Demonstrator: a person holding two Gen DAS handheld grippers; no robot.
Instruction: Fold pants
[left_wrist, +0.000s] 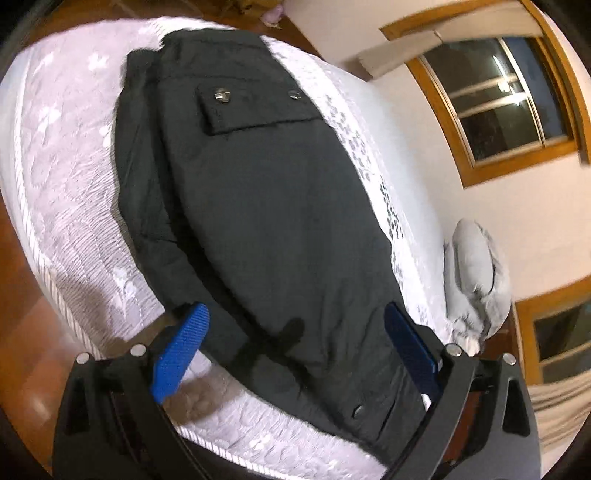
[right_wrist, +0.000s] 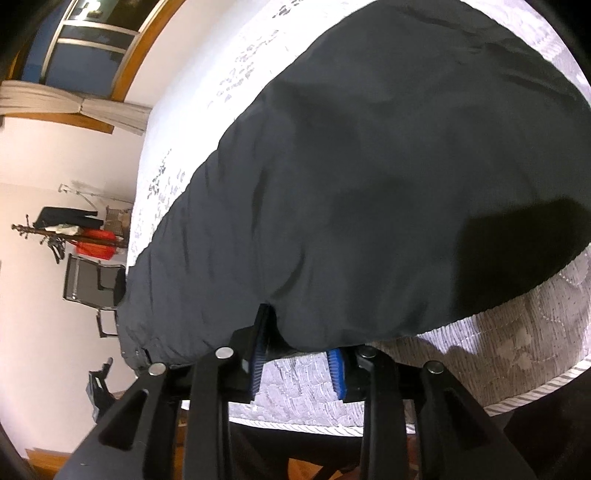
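I'm in a bedroom at home, no question: a mattress with a white quilted cover fills my view, a grey pillow lying at its far edge. Wood-framed windows sit in the white wall (dark outside), with a beige curtain tied back. There's a coat rack hung with clothes, a black chair by it, over wooden flooring.

Dim warm indoor light — slight motion blur, strong fisheye edge warping.
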